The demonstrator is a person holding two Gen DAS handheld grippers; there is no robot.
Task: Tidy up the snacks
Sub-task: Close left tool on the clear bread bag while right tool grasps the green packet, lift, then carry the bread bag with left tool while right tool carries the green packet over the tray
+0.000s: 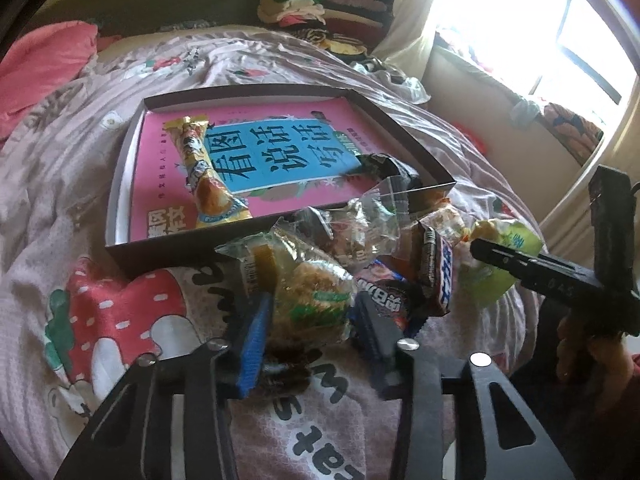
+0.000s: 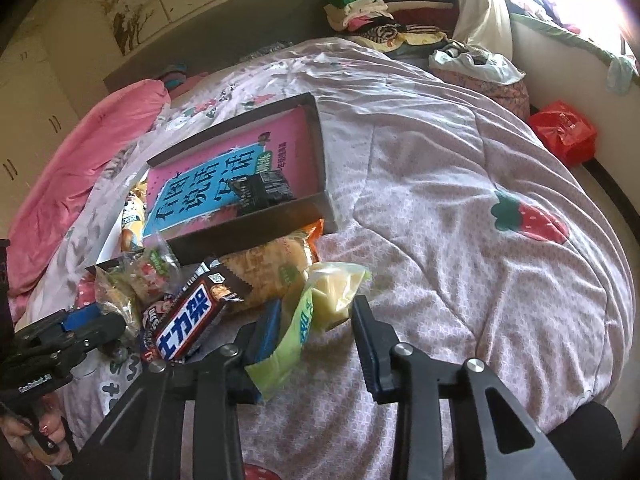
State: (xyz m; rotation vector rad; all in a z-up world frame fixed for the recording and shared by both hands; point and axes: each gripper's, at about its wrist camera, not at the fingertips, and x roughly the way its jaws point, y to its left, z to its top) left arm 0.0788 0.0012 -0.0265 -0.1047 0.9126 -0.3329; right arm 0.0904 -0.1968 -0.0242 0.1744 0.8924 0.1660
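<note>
Pink strawberry-print bedding (image 2: 460, 184) spreads under both my tools, with a shallow brown box (image 1: 128, 264) ahead of them holding a pink book (image 1: 312, 120), a yellow snack packet (image 1: 208, 176) and a dark packet (image 2: 262, 192).

Between the box's near wall and me lies the loose snack pile. My left gripper (image 1: 308, 312) has its blue-padded jaws either side of the clear-wrapped pastry (image 1: 308, 292), pads at the wrapper's flanks; whether they already pinch it I cannot tell. That pastry sits straight ahead of the left tool, its long axis running away from me toward the box, so I judge the coming move to be a short forward carry over the near wall.

My right gripper (image 2: 316, 324) stands wide apart around the pale green packet (image 2: 308, 320), which lies diagonally between the jaws, touching the left pad only, not gripped. Just left of it lies the Snickers bar (image 2: 188, 320).

Only the right view shows the dark packet's full outline inside the box; only the left view shows the yellow packet whole and the free floor beside it.
</note>
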